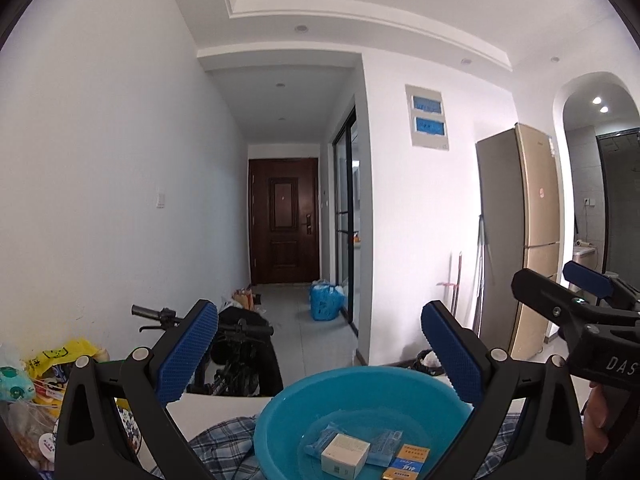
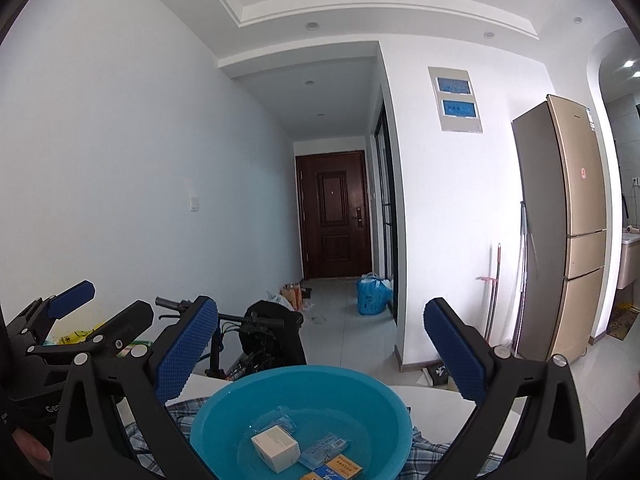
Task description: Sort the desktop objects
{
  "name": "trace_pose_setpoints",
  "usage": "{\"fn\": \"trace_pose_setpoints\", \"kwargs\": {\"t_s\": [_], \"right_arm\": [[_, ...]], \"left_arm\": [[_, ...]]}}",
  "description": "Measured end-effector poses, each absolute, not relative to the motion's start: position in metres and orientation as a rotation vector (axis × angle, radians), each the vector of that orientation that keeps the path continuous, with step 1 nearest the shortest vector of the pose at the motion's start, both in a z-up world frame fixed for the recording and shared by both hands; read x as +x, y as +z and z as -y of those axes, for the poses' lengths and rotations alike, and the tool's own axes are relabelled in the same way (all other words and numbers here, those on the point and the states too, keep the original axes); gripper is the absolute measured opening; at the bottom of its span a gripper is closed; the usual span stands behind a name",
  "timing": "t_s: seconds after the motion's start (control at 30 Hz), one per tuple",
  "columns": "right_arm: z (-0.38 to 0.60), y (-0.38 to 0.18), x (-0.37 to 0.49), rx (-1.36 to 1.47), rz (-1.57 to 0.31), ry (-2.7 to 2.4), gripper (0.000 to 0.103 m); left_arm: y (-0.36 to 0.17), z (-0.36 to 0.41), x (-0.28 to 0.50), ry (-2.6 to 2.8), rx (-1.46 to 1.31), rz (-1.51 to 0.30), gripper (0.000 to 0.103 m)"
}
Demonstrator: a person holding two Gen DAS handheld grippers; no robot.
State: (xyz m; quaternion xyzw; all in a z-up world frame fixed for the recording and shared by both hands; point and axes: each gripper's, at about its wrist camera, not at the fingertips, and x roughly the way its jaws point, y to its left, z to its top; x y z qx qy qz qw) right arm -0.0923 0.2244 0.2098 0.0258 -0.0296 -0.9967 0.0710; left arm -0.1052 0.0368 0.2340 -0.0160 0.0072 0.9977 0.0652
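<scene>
A blue plastic basin [image 1: 288,412] [image 2: 224,412] sits on a plaid cloth [image 1: 216,440] [image 2: 184,412] on a white table. Inside lie a white box [image 1: 345,453] [image 2: 276,447], clear blue packets [image 1: 384,446] [image 2: 322,450] and a yellow-and-blue box [image 1: 406,465] [image 2: 340,470]. My left gripper [image 1: 320,352] hovers open above the basin, nothing between its blue pads. My right gripper [image 2: 322,350] is likewise open and empty over the basin. Each gripper shows in the other's view: the right one [image 1: 576,292] at right, the left one [image 2: 96,308] at left.
Snack bags and a yellow bag [image 1: 60,356] crowd the table's left side. A folded bicycle [image 1: 236,344] [image 2: 260,332] stands past the far edge. A hallway with a brown door [image 1: 284,220], a blue bag [image 1: 326,300] and a fridge [image 1: 520,240] [image 2: 568,224] lie behind.
</scene>
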Motion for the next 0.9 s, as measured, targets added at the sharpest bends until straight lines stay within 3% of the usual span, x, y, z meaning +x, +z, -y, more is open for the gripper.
{"fn": "trace_pose_setpoints", "kwargs": {"t_s": [0.67, 0.9], "right_arm": [[-0.224, 0.229, -0.035, -0.010, 0.096, -3.006, 0.103], [-0.229, 0.234, -0.011, -0.035, 0.117, -3.004, 0.103]], "left_arm": [[0.253, -0.045, -0.039, 2.986, 0.051, -0.098, 0.103], [0.257, -0.037, -0.014, 2.990, 0.063, -0.045, 0.103]]}}
